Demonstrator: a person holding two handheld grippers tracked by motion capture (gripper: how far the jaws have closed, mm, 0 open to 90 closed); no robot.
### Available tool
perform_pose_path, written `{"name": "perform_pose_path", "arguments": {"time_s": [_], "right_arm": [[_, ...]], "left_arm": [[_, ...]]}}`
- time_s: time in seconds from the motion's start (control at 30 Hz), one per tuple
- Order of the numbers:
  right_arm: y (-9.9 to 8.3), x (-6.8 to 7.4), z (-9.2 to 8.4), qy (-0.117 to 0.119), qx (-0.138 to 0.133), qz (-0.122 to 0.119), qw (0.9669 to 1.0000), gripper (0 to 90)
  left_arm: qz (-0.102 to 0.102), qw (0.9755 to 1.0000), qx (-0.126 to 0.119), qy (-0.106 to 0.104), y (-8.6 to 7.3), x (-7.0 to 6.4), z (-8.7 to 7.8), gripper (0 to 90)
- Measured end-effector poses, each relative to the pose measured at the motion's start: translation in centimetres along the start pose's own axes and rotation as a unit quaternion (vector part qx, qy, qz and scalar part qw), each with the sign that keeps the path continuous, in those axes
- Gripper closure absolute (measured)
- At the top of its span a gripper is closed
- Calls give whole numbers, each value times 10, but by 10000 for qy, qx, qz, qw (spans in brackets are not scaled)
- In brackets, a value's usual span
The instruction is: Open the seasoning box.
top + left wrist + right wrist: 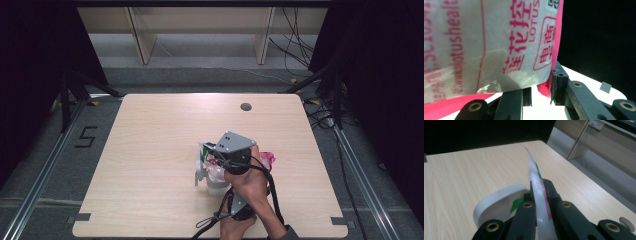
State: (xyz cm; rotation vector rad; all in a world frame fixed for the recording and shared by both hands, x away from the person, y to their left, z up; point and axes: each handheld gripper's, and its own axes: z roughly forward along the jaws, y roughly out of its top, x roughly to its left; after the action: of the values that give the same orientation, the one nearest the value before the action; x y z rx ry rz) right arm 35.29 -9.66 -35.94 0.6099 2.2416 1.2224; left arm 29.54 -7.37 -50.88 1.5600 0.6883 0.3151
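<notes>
Both tools sit close together near the front middle of a pale wooden counter (150, 150), held by a person whose hands reach in from the bottom edge of the high view. One tool (212, 160), topped by a grey three-cornered plate, covers a crumpled plastic packet (265, 159) with pink print and a white tub (216, 186) beneath it; which hand it belongs to is hard to tell there. From the right gripper view, the right tool (541, 186) has its jaws pressed together on a thin translucent plastic strip (534, 173) edged with a red line and a touch of green, which rises between them and points away across the counter; a round white lid (499, 200) lies just beside the jaws. From the left gripper view, the left tool (541, 93) has its jaws partly apart, with the lower corner of a white-and-pink printed bag (486, 45) hanging between them; one pad touches the pink edge, but a firm pinch cannot be confirmed. The work appears to be pulling the packet open, each tool taking one side. The next move likely calls for a secure grip on both sides, then a steady pull apart without tipping the tub.
</notes>
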Motion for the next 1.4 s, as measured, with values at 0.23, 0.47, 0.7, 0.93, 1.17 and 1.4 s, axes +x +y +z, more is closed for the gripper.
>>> {"name": "perform_pose_path", "arguments": {"time_s": [0.23,0.47,0.7,0.93,1.17,1.4], "right_arm": [[0,-1,-1,20,-37,-22,10000,890],[0,-2,0,22,-47,-70,10000,890],[0,-1,-1,30,-53,-73,10000,890],[1,0,-1,-1,-54,-24,10000,890],[2,-1,-3,14,-126,-97,9999,890],[1,1,-2,-1,-78,-7,10000,890]], "left_arm": [[42,10000,-15,21,0,-1,0,741],[23,10000,0,10,0,0,0,742],[10,10000,4,-47,0,1,0,743],[-24,10000,-28,-9,1,0,-1,743],[54,10000,-10,5,3,1,-1,743],[12,10000,-46,-14,2,0,-2,743]]}}
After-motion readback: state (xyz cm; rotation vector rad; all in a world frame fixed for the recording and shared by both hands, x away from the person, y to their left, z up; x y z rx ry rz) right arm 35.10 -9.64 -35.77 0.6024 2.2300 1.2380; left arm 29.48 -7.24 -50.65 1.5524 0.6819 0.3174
